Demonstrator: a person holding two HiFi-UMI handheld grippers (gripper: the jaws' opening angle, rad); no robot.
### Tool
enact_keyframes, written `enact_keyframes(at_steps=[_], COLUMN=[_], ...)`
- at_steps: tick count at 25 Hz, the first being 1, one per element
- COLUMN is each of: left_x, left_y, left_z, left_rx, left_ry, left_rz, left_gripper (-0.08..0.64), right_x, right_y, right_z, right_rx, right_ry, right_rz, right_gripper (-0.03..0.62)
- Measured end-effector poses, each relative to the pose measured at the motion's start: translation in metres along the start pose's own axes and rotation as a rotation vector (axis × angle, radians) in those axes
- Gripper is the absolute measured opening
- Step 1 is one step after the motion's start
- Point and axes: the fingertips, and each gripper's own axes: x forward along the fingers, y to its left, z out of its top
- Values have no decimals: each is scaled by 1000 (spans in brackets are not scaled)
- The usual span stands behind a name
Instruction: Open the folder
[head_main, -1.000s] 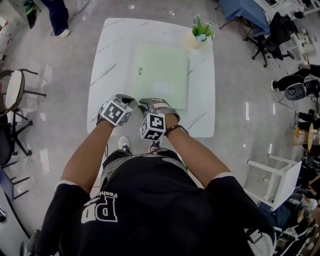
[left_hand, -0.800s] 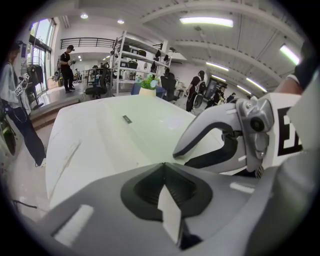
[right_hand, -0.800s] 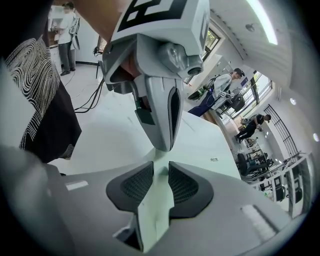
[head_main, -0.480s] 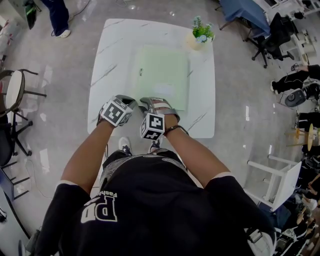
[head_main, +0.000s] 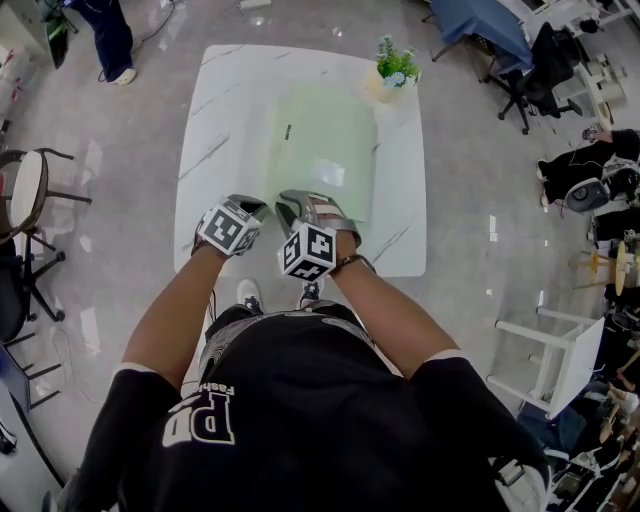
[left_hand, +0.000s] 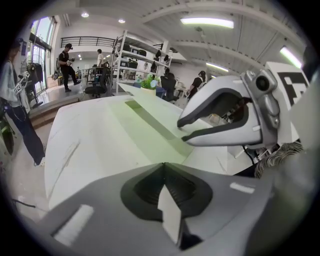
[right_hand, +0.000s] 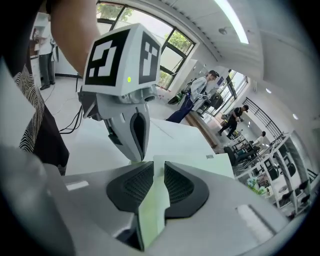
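The green folder (head_main: 322, 150) lies flat on the white tabletop (head_main: 225, 110), near a little plant (head_main: 393, 66). The right gripper (right_hand: 155, 167) is at the folder's near edge. Its fingers (right_hand: 184, 187) pinch a thin green sheet of the folder. The left gripper (left_hand: 162, 167) sits just beside it, to the left of the folder's near corner. Its fingers (left_hand: 145, 189) are pressed together at the tips. A thin white strip shows between them, and I cannot tell what it is.
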Motion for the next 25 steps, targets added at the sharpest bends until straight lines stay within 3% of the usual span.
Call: enact_keyframes(at_steps=[7,25], left_x=[1,0], left_y=[0,-2], left_z=[2,-1], left_rx=[4,47], left_ry=[-8,13], left_rz=[1,15], left_gripper=[52,52], right_x=[-24,-131], right_y=[-9,-70], right_z=[4,-16], right_rx=[34,321], right_ry=[-28,-121], right_rz=[-58,-325], right_gripper=[41,14])
